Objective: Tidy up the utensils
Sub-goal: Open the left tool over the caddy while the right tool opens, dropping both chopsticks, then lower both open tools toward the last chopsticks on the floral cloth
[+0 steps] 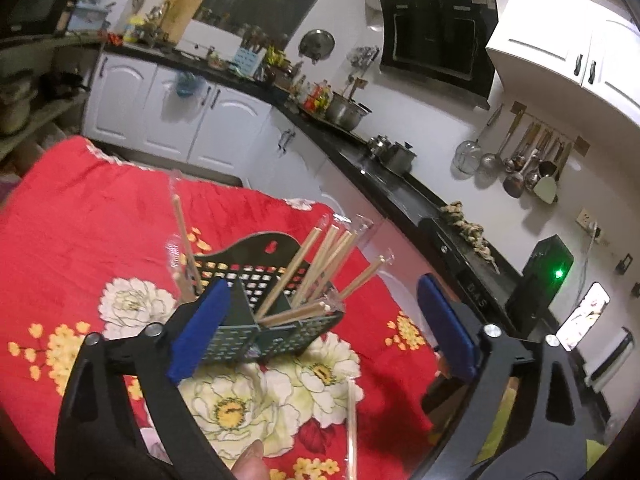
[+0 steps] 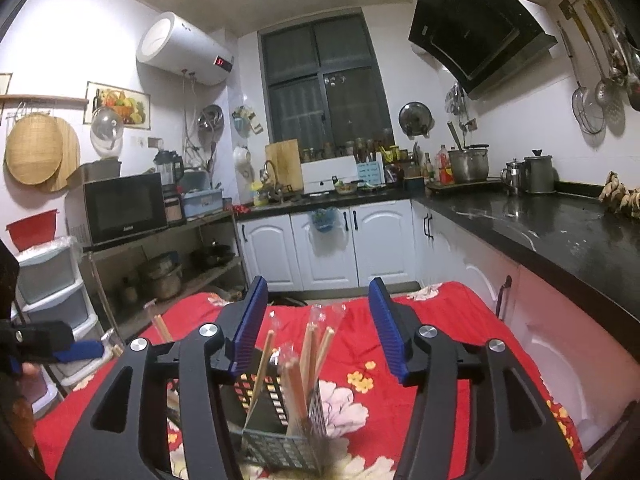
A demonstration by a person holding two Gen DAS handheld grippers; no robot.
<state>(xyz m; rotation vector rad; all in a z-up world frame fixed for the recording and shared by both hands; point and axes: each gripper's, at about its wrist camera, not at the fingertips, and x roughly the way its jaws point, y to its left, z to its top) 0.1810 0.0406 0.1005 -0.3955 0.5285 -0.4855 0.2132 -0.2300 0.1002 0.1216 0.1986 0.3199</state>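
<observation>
The dark perforated caddy (image 1: 272,304) stands upright on the red floral cloth (image 1: 80,220), its compartments holding wrapped wooden chopsticks (image 1: 320,264) that lean out over its rim. 1 more wrapped pair (image 1: 352,428) lies on the cloth just in front of the caddy.

By my judgement the chopsticks are light, stiff and thin, and their clear sleeves look slippery; a pinch near mid-length, across the pair, should keep them from swivelling. The caddy looks like light plastic that a sideways nudge could tip.

The left gripper (image 1: 316,332) has its jaws spread wide, with nothing between the blue pads; its left pad (image 1: 200,336) sits just beside the caddy's near corner, though contact cannot be told. The right gripper (image 2: 316,328) hovers above the caddy (image 2: 280,436) with jaws moderately apart, chopstick tips (image 2: 316,344) rising between them, untouched.
</observation>
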